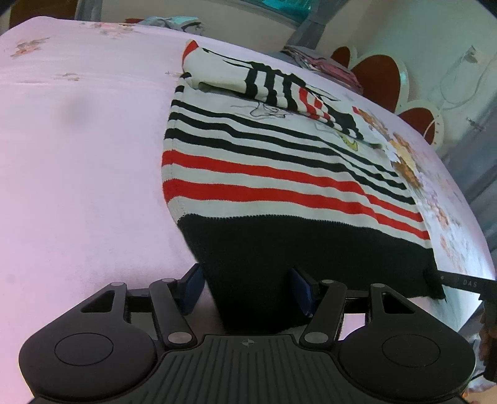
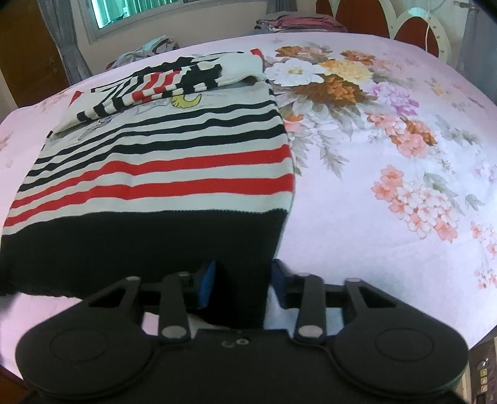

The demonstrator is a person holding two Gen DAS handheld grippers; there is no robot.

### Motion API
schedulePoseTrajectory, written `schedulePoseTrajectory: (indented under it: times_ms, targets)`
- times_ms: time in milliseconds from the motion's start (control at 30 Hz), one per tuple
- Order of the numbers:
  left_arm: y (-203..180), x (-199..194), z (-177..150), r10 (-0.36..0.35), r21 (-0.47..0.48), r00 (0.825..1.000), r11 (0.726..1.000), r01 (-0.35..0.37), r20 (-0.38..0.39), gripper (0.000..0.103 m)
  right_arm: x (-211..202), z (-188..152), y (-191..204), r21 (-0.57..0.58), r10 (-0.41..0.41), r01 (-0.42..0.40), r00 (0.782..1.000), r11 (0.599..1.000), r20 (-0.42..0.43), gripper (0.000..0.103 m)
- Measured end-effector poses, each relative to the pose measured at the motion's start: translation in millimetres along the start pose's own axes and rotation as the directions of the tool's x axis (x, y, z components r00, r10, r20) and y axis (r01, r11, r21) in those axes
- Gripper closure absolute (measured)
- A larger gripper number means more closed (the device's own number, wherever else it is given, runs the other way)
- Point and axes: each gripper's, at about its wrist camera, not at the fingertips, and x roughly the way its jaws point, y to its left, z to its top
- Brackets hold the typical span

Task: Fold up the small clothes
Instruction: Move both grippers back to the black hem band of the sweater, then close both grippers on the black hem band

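Lying flat on the bed [image 2: 388, 149], the striped sweater [image 2: 161, 174] has its sleeves folded across its chest. Its black hem hangs nearest both cameras. The left gripper [image 1: 245, 292] fingers pinch one hem corner, the right gripper [image 2: 242, 286] fingers pinch the other. Beyond the sweater, piles of clothes [image 2: 298, 23] sit by the headboard [image 1: 376, 77].

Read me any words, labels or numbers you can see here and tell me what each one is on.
"DAS": pale letters on the black finger of the right gripper, at the right edge of the left wrist view; a letter before them is too faint to read.
The striped sweater has a cartoon print but no readable words.
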Motion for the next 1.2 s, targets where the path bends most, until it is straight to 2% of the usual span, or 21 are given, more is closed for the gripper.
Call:
schedulePoseTrajectory:
  times_ms: [67, 100, 133, 167, 200, 433, 567, 800, 1000, 1200]
  targets:
    - [0.7, 0.6, 2.1, -0.003, -0.006, 1.0, 1.0, 0.003, -0.009, 0.044, 0.3, 0.3, 0.3, 0.007, 0.009, -0.009, 1.0, 1.0, -0.008, 0.077]
    - [1.3, 0.6, 2.9, -0.006, -0.012, 1.0, 1.0, 0.006, -0.012, 0.049, 0.6, 0.9, 0.8, 0.003, 0.011, -0.011, 1.0, 1.0, -0.011, 0.08]
    - [2.7, 1.0, 4.1, -0.012, -0.031, 1.0, 0.999, 0.012, -0.015, 0.06, 0.9, 1.7, 0.7, 0.004, 0.017, -0.017, 1.0, 1.0, -0.014, 0.082]
    - [5.5, 2.2, 4.9, -0.022, -0.052, 0.999, 0.998, 0.021, -0.025, 0.079, 1.2, 2.9, 0.3, 0.01, 0.029, -0.029, 0.999, 1.0, -0.02, 0.087]
    - [9.5, 4.6, 5.7, -0.041, -0.089, 0.998, 0.995, 0.037, -0.038, 0.085, 1.2, 4.1, 0.3, 0.013, 0.035, -0.035, 0.999, 0.999, -0.025, 0.09]
    - [17.2, 7.1, 13.0, -0.106, -0.145, 0.993, 0.985, 0.097, -0.057, 0.092, -2.1, 13.9, -0.4, 0.016, 0.073, -0.073, 0.997, 0.997, -0.039, 0.092]
    - [9.4, -4.2, 32.3, -0.13, -0.103, 0.991, 0.986, 0.13, 0.003, 0.092, -15.7, 26.7, -0.8, 0.019, 0.121, -0.121, 0.993, 0.992, 0.009, 0.092]
    - [3.7, -16.9, 84.4, -0.161, -0.052, 0.981, 0.985, 0.167, 0.108, 0.092, -32.4, 64.4, 1.2, 0.006, 0.149, -0.151, 0.982, 0.989, 0.112, 0.092]
    - [-2.6, -8.8, 118.2, -0.166, -0.031, 0.973, 0.984, 0.173, 0.162, 0.092, -31.9, 102.8, 7.6, -0.014, 0.167, -0.167, 0.97, 0.986, 0.179, 0.092]
    - [-4.8, 8.3, 149.9, -0.162, -0.035, 0.966, 0.984, 0.172, 0.2, 0.093, -14.7, 140.7, 13.1, -0.02, 0.174, -0.174, 0.956, 0.985, 0.235, 0.093]
